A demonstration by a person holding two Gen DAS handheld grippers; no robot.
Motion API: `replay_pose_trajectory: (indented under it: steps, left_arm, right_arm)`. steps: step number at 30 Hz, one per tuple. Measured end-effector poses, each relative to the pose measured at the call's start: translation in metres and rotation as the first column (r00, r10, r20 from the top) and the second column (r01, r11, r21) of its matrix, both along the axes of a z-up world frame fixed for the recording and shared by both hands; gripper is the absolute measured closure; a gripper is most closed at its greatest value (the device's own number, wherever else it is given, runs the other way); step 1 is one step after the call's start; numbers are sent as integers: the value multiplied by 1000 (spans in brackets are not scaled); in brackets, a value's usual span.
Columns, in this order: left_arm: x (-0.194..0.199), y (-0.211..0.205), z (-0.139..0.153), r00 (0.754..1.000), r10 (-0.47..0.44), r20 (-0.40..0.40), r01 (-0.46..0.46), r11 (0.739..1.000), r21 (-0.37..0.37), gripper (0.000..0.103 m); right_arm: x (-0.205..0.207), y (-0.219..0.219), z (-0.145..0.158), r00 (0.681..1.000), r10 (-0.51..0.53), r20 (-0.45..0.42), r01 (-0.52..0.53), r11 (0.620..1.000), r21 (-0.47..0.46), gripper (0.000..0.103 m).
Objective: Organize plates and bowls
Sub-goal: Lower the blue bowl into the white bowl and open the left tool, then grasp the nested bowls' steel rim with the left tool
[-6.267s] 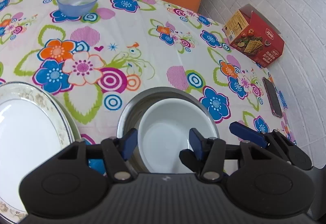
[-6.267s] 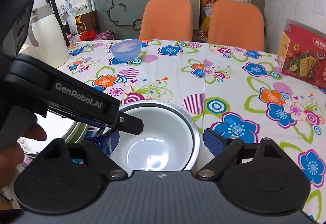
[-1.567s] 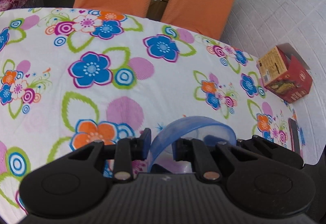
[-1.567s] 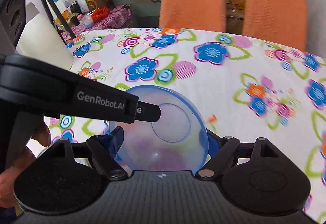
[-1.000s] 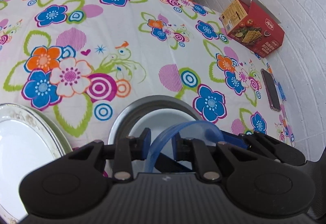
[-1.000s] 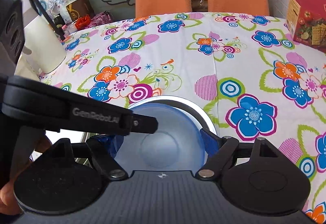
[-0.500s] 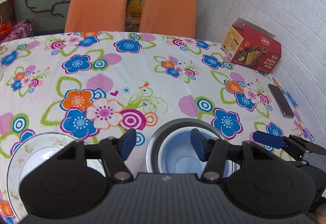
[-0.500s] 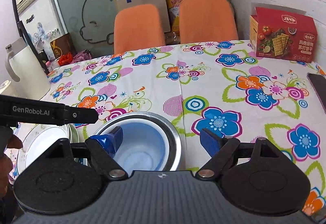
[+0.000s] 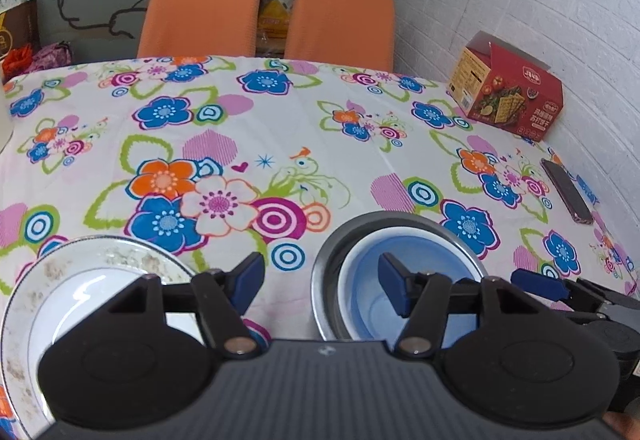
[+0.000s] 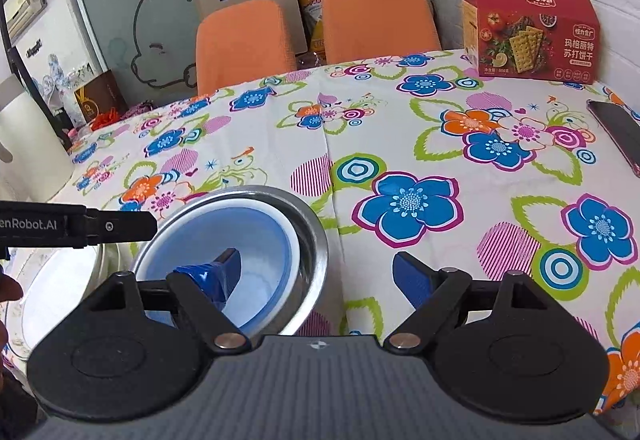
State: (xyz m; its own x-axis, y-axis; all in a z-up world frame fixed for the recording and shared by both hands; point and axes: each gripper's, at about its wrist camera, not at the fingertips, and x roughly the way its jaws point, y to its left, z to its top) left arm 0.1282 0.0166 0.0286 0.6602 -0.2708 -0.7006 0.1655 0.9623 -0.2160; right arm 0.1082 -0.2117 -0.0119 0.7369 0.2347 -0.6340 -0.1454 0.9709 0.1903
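Both of my tools are spread wide and hold nothing. My left tool point(image 9: 320, 282) hangs above the near edge of the bench point(image 9: 320, 128), its two blue fingers well apart: one over the cloth beside the plate, the other over the nested bowls. My right tool point(image 10: 316, 276) hangs just to the right of it, one finger over the bowl stack and the other over bare flowered cloth.

The blue bowl point(image 9: 384, 280) sits upright inside a white bowl point(image 10: 294, 240), whose rim shows as a thin pale ring around it, and both sit inside a metal bowl point(image 9: 332, 260) that rests on the bench. Neither tool touches the stack, as far as I can tell.

Just left of the stack lies a white plate point(image 9: 80, 280) with a thin dark line around its rim and a faded pattern along the border; part of it is hidden behind my left tool. In the right wrist view its edge shows near the metal bowl, but I cannot tell whether they touch.

Farther off, a red cracker box point(image 10: 532, 28) stands near the bench's far right corner by the wall, and a dark phone point(image 9: 566, 190) lies flat along the right edge. Two orange chairs point(image 9: 200, 8) stand behind the bench. A white kettle point(image 10: 28, 144) stands at the far left.
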Motion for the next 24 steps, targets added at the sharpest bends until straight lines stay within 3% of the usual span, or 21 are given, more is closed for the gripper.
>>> replay_pose_trajectory:
  steps: [5, 14, 24]
  left_arm:
    - [15, -7, -12, 996, -52, -69, 53, 999, 9, 42]
    - [30, -17, -32, 989, -47, -137, 56, 996, 63, 42]
    - [36, -24, -42, 986, -51, -157, 63, 995, 75, 42]
  right_arm:
    - [10, 5, -7, 999, 33, -39, -35, 998, -44, 33]
    - [24, 18, -22, 993, 63, -100, -75, 990, -119, 33]
    - [21, 23, -27, 997, 65, -51, -71, 989, -130, 28]
